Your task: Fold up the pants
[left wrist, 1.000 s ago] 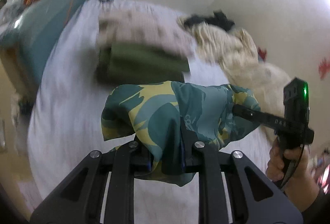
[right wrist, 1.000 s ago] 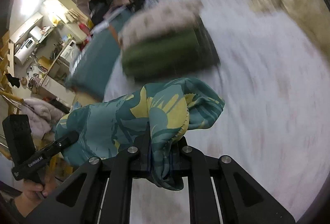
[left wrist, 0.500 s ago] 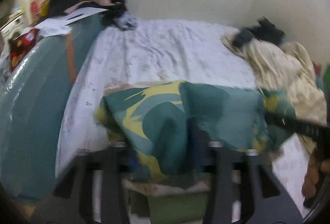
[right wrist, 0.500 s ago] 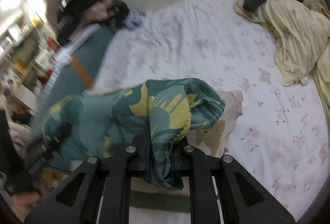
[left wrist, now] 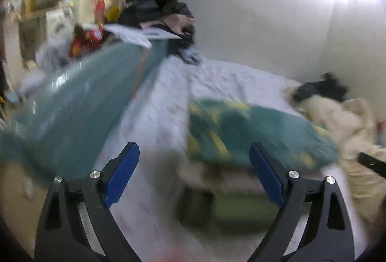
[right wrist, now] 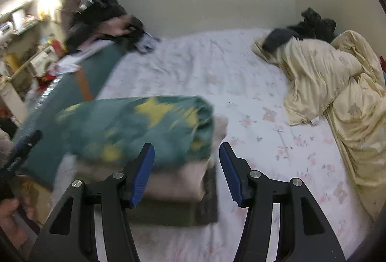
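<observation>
The left gripper (left wrist: 194,172) has its jaws opening, blue pads wide apart with nothing between them. Beyond it, at about 1 o'clock in the left wrist view, lie the pants (left wrist: 253,134), teal with yellow patches, blurred, folded on top of a stack of clothes (left wrist: 231,201). At 3 o'clock a black tip of the right gripper shows at the frame's edge.

The right gripper (right wrist: 187,172) has its jaws opening too, and the gap between its pads is bare. In its view the pants (right wrist: 130,129) sit at 10 o'clock, just past the left pad, resting on a beige layer over a dark green one of the stack (right wrist: 173,189). The stack lies on the bed (right wrist: 241,83), whose sheet is white with pink flowers. At 2 o'clock a yellow blanket (right wrist: 325,83) is bunched along the bed's side, with dark clothes (right wrist: 311,25) at its far end. At 9 o'clock a hand (right wrist: 8,208) shows at the edge.
</observation>
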Demonstrator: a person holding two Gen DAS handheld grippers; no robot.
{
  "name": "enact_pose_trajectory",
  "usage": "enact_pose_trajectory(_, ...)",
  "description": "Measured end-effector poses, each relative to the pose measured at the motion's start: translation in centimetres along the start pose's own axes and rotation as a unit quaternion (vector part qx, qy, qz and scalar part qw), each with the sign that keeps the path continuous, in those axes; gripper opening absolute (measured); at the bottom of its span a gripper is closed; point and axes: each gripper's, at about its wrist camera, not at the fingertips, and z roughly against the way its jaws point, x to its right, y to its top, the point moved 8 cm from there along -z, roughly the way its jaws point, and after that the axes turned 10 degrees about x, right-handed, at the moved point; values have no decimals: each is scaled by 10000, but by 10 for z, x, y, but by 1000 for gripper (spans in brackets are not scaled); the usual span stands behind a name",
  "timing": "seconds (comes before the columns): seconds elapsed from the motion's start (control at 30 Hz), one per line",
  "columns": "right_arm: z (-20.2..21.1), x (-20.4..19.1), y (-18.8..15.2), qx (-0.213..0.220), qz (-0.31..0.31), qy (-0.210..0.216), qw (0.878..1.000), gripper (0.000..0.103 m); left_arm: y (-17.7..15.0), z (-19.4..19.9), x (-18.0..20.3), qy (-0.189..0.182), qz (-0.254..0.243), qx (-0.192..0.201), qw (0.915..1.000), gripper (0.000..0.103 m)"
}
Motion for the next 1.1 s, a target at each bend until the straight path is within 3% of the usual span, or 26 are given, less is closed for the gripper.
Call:
enact_pose_trajectory(0.03,19,-9,-9,14,-57,99,9999,60,-10,21,0,-63,59,28,10000,91)
enact_pose_trajectory(0.1,65,-24,-38,127,-265,322,9990,77,-29,60,-1,-31,121,63,9999,91)
enact_pose_trajectory(0.17,99,-33,-58,281,-285,215,9990,88,-47,99,5,-148,39,4,9999,98)
enact_pose_trajectory(0.37,203,-68,-105,506,15,85,9987,90,-80,214,17,-255,-366,-60,9990,102)
enact_pose_trajectory(0.57,294,-89,-143,751,200,26,9970,103,-101,316,30,-432,-731,125,9963,102)
enact_pose_trajectory(0.63,313,-92,-155,757,207,49,9969,103,-110,349,34,-521,-895,241,9943,102)
enact_pose_trajectory(0.8,351,-98,-181,831,316,-23,9960,103,-120,397,36,-472,-1156,396,9914,102)
enact_pose_trajectory(1.1,386,-99,-244,926,194,-198,9953,103,-152,442,14,-305,-1045,370,9934,102)
